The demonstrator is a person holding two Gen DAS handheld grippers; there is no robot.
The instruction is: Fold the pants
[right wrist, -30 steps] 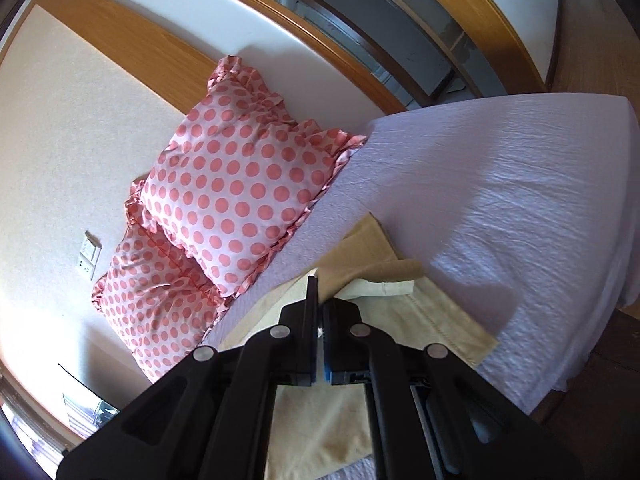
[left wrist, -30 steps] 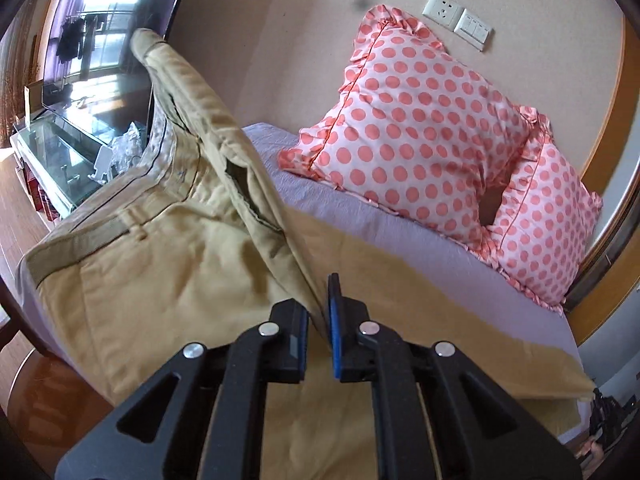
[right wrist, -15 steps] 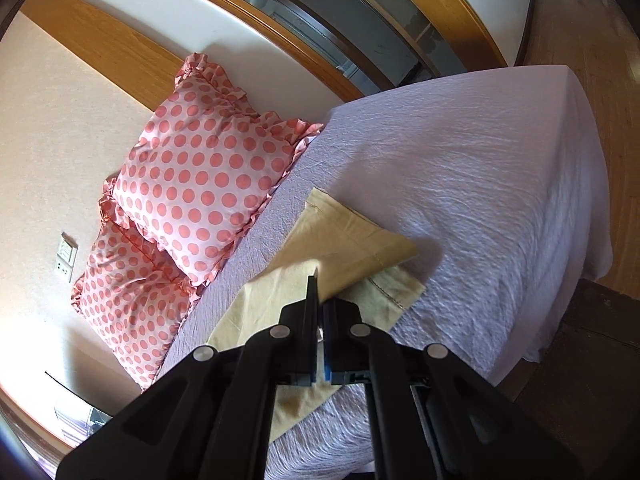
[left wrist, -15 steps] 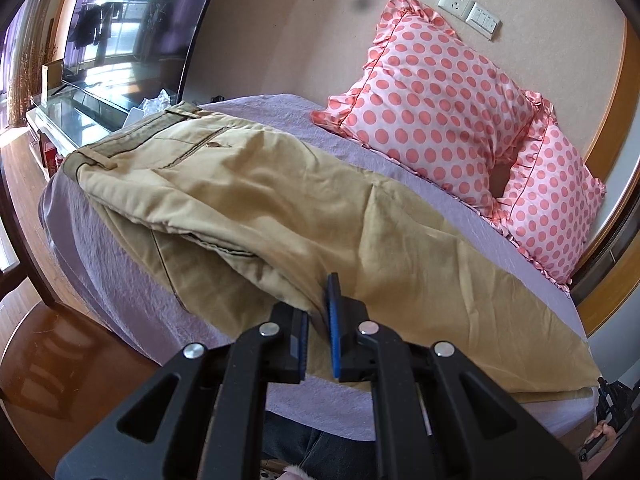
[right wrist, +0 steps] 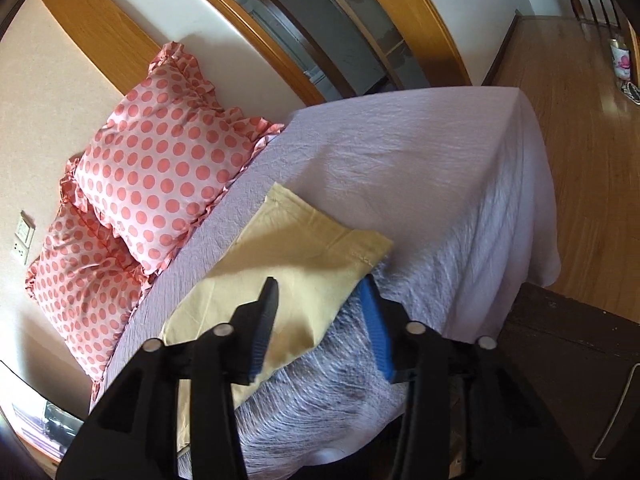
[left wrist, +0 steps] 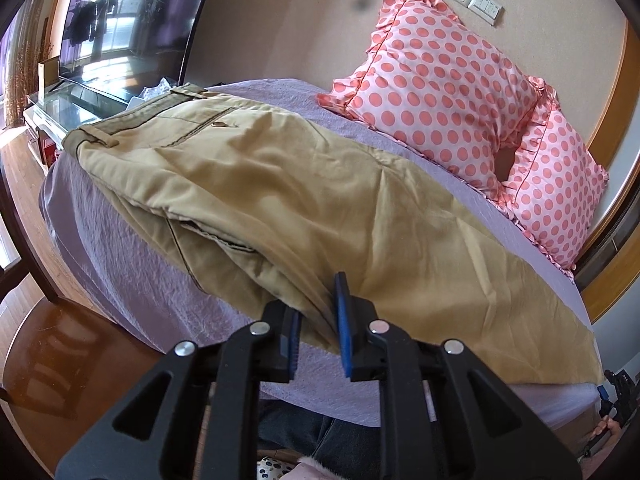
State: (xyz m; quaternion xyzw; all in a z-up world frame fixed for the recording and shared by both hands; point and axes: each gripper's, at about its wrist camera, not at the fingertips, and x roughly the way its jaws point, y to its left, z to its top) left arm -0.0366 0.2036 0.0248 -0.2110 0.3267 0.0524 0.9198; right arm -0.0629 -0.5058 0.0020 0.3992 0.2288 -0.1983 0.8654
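Note:
Tan pants [left wrist: 280, 184] lie along the lilac bed [left wrist: 132, 280], folded lengthwise with one leg on the other, waistband at the far left. My left gripper [left wrist: 318, 332] has its jaws slightly parted, and a fold of the pants' near edge still sits between them. In the right wrist view the leg cuffs [right wrist: 312, 256] lie flat on the bed [right wrist: 420, 184]. My right gripper [right wrist: 320, 320] is open and empty, just above the cuff end.
Two pink polka-dot pillows [left wrist: 440, 80] lean on the wall at the head of the bed, also in the right wrist view [right wrist: 160, 168]. A TV and glass stand [left wrist: 80, 92] are beyond the far left. The bed corner [right wrist: 520, 120] drops to the wooden floor [right wrist: 592, 160].
The raised waist end came down and now lies flat on the bed. My right gripper opened and let go of the cuffs. My left gripper's jaws have loosened.

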